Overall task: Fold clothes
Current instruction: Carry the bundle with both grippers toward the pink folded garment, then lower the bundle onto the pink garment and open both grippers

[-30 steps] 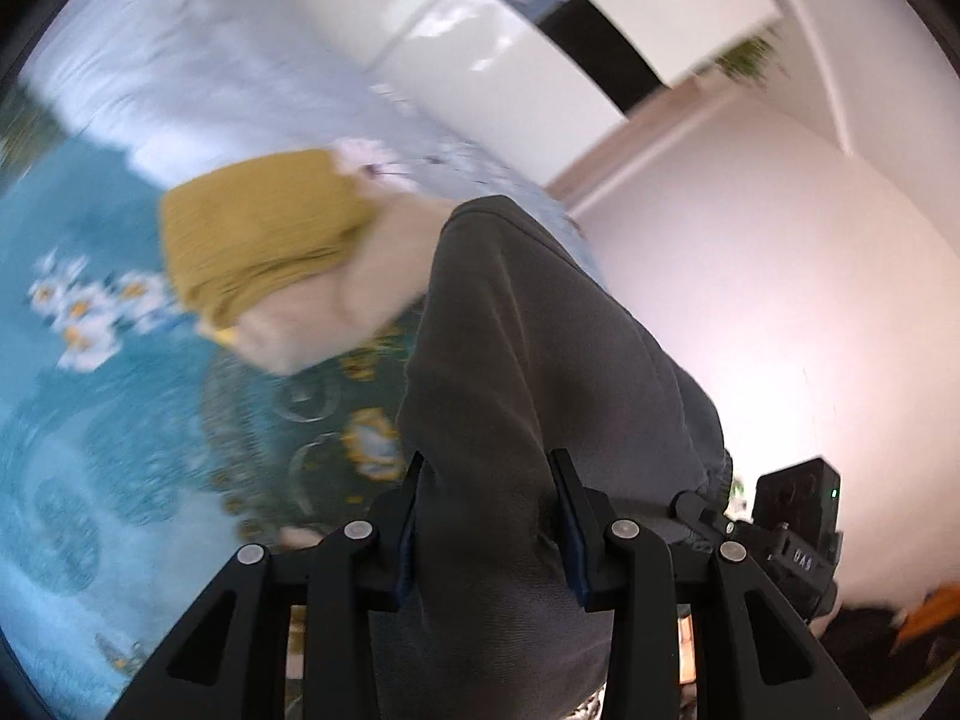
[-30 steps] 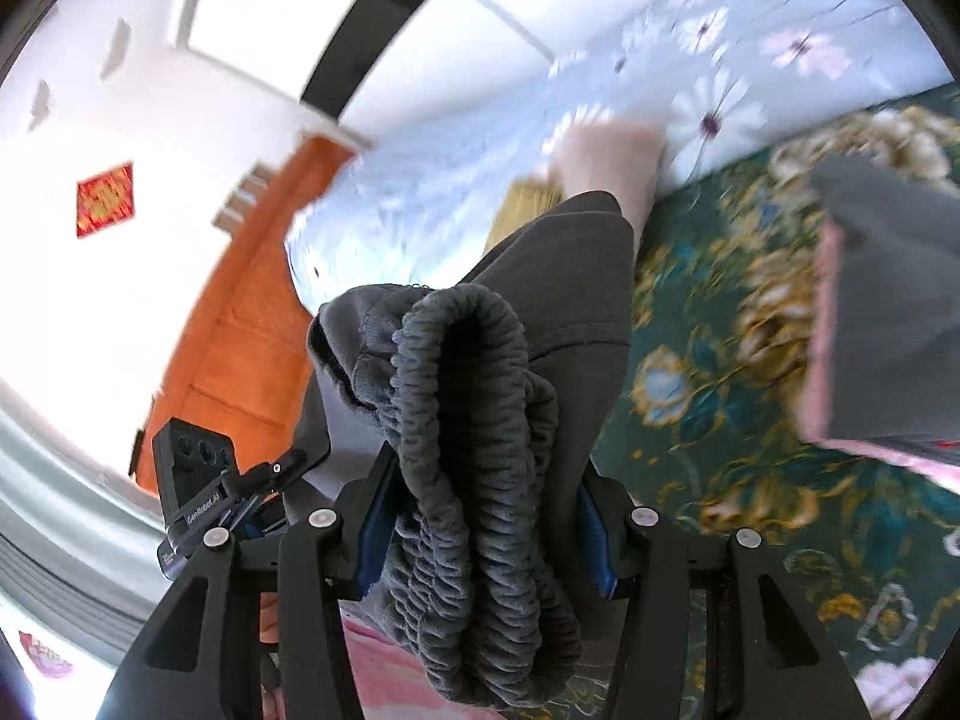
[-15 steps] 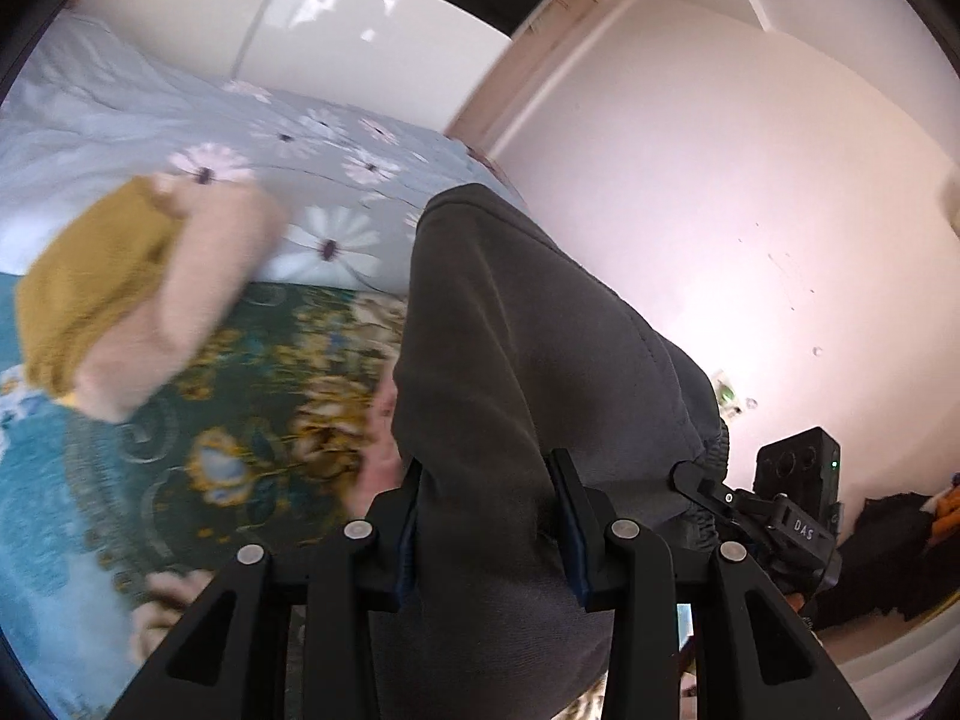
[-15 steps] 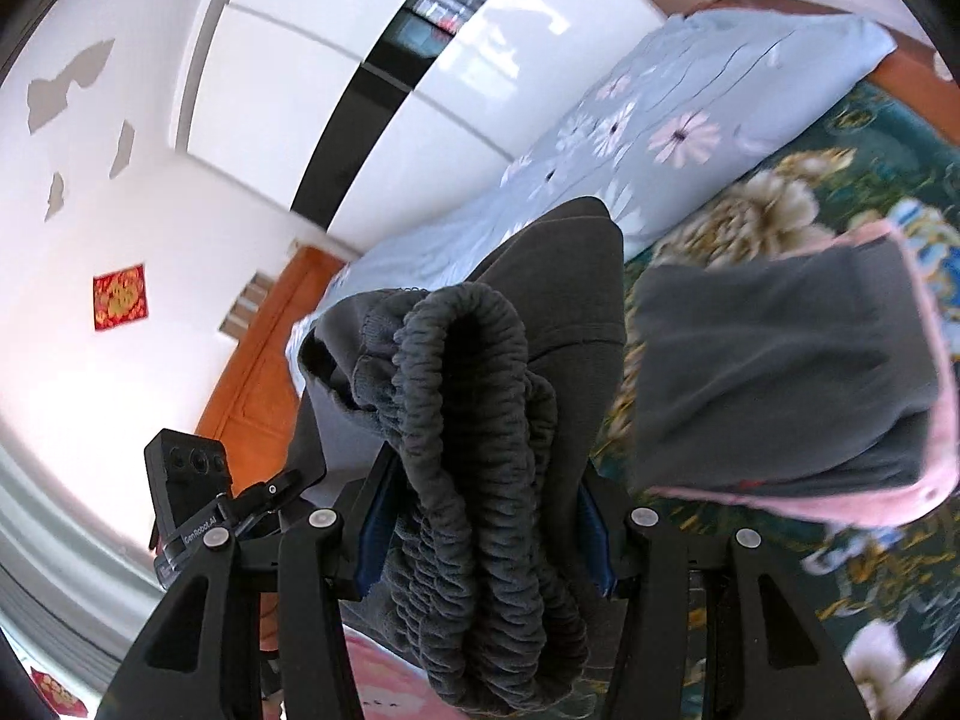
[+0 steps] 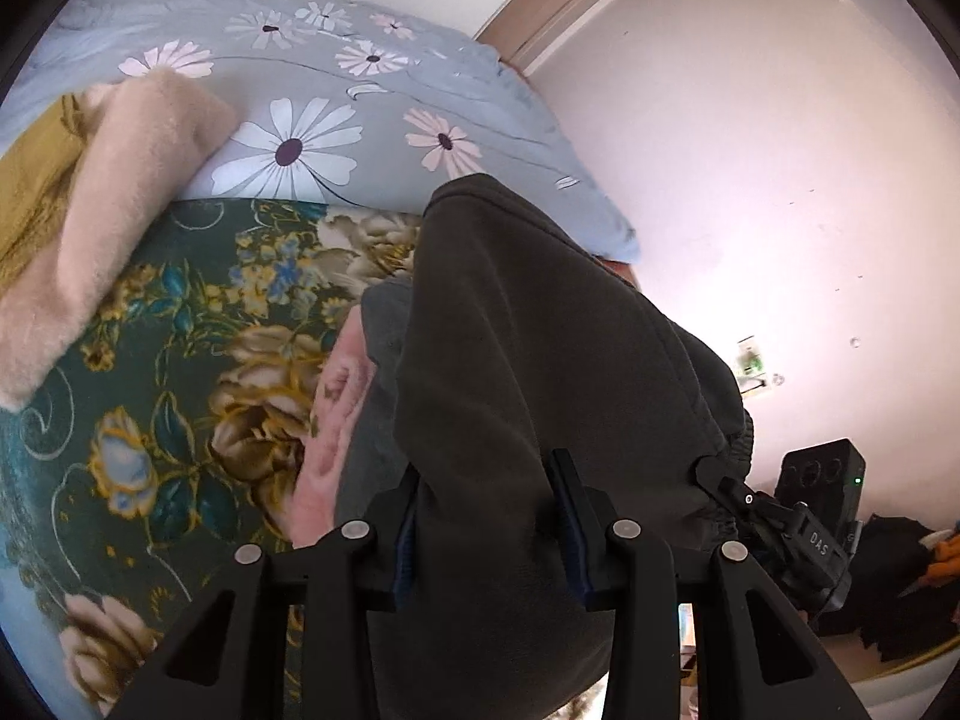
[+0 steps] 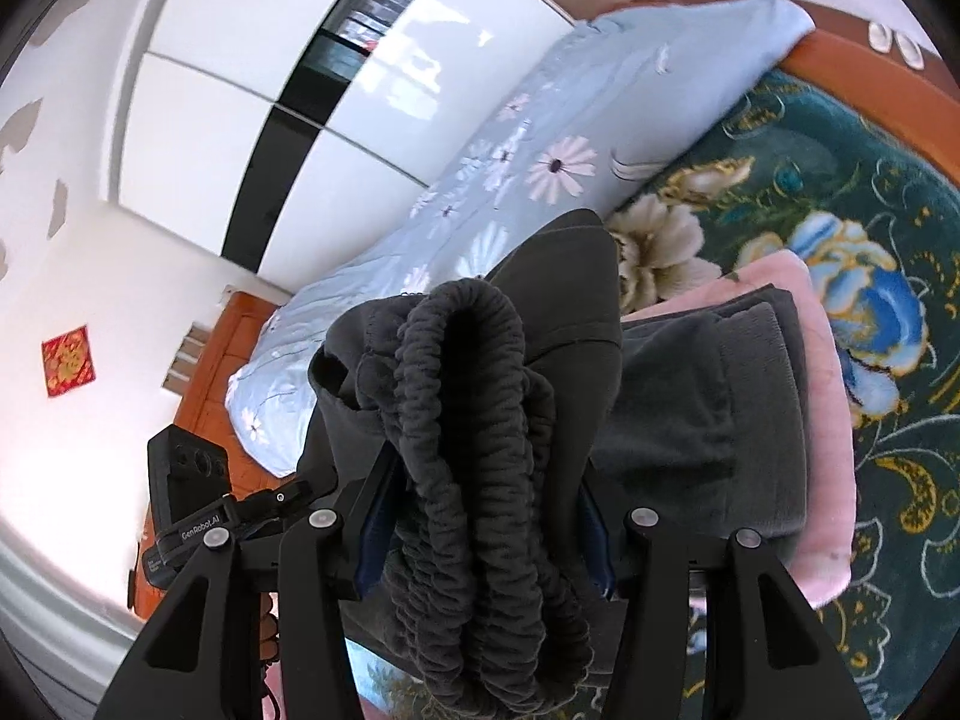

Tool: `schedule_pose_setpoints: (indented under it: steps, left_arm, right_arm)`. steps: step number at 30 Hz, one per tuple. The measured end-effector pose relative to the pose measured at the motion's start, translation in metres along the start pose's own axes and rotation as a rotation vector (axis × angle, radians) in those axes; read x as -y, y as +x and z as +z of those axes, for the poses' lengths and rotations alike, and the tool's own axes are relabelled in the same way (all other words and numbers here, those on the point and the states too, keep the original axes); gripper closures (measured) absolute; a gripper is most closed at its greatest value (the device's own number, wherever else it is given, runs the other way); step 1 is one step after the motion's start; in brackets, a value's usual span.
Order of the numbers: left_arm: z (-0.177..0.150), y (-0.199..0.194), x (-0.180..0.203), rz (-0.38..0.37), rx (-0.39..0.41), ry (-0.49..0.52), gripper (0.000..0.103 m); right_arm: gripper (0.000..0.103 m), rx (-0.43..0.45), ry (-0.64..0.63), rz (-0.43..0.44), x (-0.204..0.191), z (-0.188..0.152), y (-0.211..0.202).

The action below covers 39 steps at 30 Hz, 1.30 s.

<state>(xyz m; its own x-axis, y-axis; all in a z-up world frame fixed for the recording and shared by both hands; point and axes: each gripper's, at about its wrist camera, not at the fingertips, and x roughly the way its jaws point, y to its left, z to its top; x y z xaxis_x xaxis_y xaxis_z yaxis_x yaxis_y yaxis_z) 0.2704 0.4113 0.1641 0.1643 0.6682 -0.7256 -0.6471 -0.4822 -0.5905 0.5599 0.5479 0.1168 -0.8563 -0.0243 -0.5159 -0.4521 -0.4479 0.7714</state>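
A folded dark grey garment is carried between both grippers above the bed. My left gripper is shut on its plain folded end. My right gripper is shut on its gathered elastic waistband, which bulges up between the pads. Just beyond the carried piece lies a stack of folded clothes on the floral blanket: a dark grey folded piece on a pink one. In the left wrist view the same stack peeks out from under the held garment.
A green floral blanket covers the bed, with a light blue daisy-print quilt rolled along its far side. A beige and mustard folded pile lies at the left. White wardrobe doors and a wall stand behind.
Both grippers have carried the grey garment sideways across the bed. The beige and mustard pile slid away to the left, and the grey-and-pink stack came in close under the garment.
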Motion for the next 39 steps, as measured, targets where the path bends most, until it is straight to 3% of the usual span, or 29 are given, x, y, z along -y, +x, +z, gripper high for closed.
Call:
schedule_pose_setpoints:
  steps: [2, 5, 10, 12, 15, 19, 23, 27, 31, 35, 38, 39]
  left_arm:
    - [0.011, 0.010, -0.003, 0.004, -0.015, -0.007, 0.059]
    - [0.021, 0.019, -0.009, 0.023, -0.023, -0.015, 0.046]
    - [0.012, 0.032, -0.043, 0.061, -0.054, -0.077, 0.045]
    - [0.005, 0.032, -0.054, 0.021, -0.055, -0.107, 0.045]
    - [-0.002, 0.030, -0.060, -0.011, -0.055, -0.122, 0.045]
    - [-0.001, 0.011, -0.052, -0.008, 0.004, -0.081, 0.045]
    - [0.004, -0.005, -0.029, -0.033, 0.060, 0.005, 0.045]
    - [-0.003, 0.005, -0.002, -0.073, 0.023, 0.113, 0.045]
    - [-0.017, 0.043, -0.008, -0.059, -0.065, 0.098, 0.045]
    - [-0.027, 0.055, -0.019, -0.044, -0.080, 0.058, 0.045]
    - [-0.025, 0.057, -0.022, -0.048, -0.082, 0.041, 0.045]
    - [-0.025, 0.057, -0.022, -0.047, -0.080, 0.037, 0.045]
  right_arm:
    - [0.049, 0.000, 0.020, 0.002, 0.010, 0.008, 0.007]
    - [0.049, 0.004, 0.046, -0.003, 0.025, 0.017, 0.015]
    - [0.049, -0.018, 0.148, -0.088, 0.062, 0.018, 0.036]
    - [0.049, 0.001, 0.214, -0.071, 0.076, 0.014, 0.039]
    - [0.047, -0.008, 0.215, -0.073, 0.073, 0.015, 0.035]
    - [0.043, -0.044, 0.156, -0.131, 0.057, 0.028, 0.027]
    - [0.043, -0.034, 0.080, -0.252, 0.035, 0.037, 0.026]
    - [0.042, -0.067, 0.082, -0.262, 0.036, 0.038, 0.033]
    - [0.039, -0.103, 0.177, -0.203, 0.066, 0.027, 0.036]
    - [0.038, 0.024, 0.240, -0.115, 0.082, 0.024, 0.003]
    - [0.037, 0.183, 0.156, -0.208, 0.061, 0.033, -0.037]
    - [0.037, 0.194, 0.097, -0.215, 0.048, 0.036, -0.041]
